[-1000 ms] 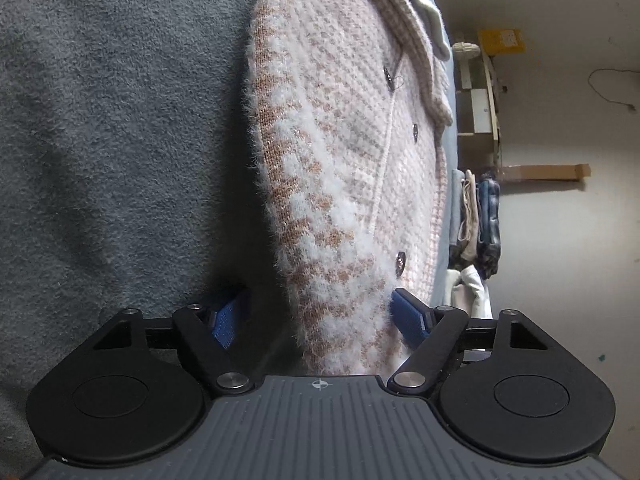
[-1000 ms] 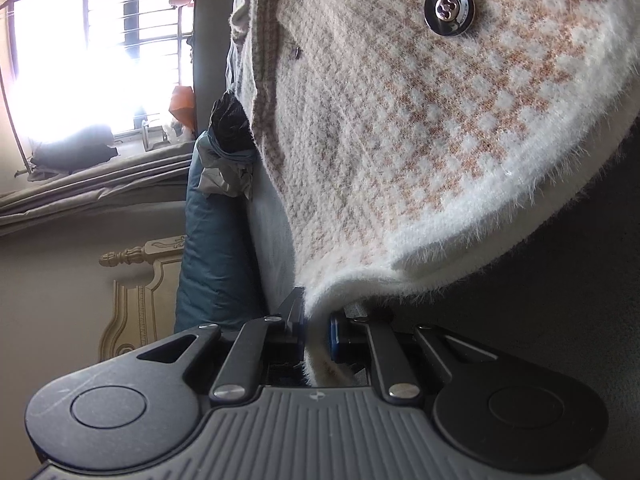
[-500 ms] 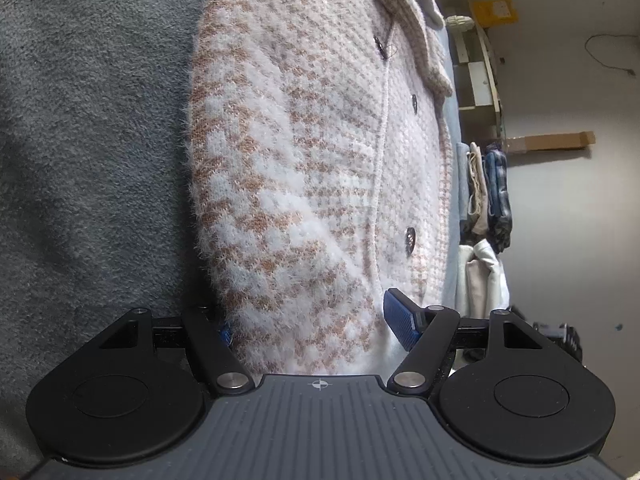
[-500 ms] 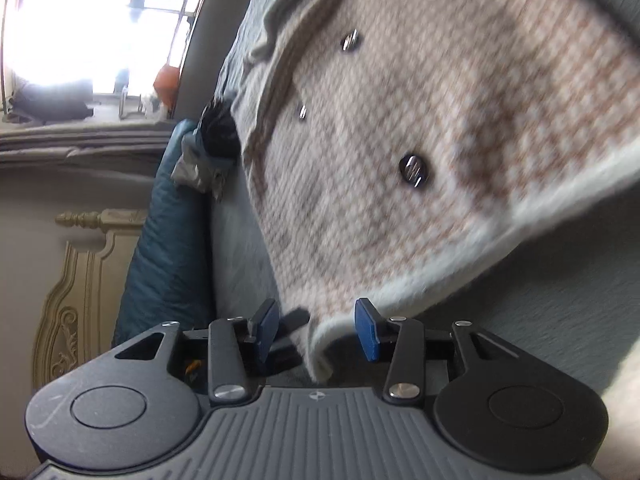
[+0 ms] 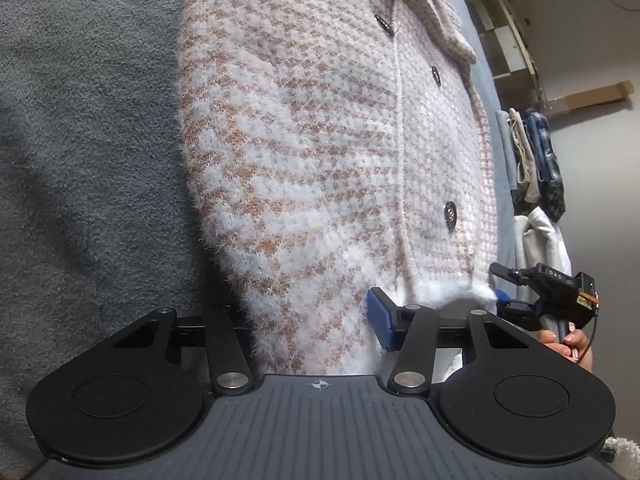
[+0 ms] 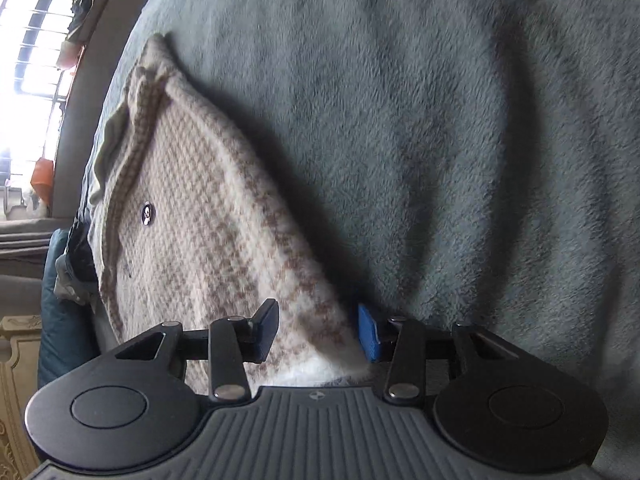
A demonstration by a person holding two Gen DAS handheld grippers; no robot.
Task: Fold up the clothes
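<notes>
Grey fleece blanket (image 5: pixel 80 160) is spread all over the bed, and our houndstooth cardigan (image 5: pixel 320 160) lies flat on it, front side up, collar at the far end and the fuzzy hem nearest to us. Dark buttons (image 5: pixel 451 216) run down the placket.

Left gripper (image 5: pixel 312 320) sits right at the hem with a thick bit of the knit between its jaws. They've just been closing in. One blue pad (image 5: pixel 380 322) is right against the fluff, and the other is buried under the fabric, so we honestly can't tell if it's pinching yet or only about to.

Right gripper (image 6: pixel 318 334) is over at the cardigan's other bottom corner. Its jaws have just been opening and now stand apart. The corner lies loose between the pads on the blanket and isn't being squeezed. From the left wrist view we can also spot the hand (image 5: pixel 568 338) on its handle, just past the hem.

Background stuff: a bright barred window (image 6: pixel 36 40) on one side and a stack of folded clothes (image 5: pixel 532 160) past the bed's far edge.
</notes>
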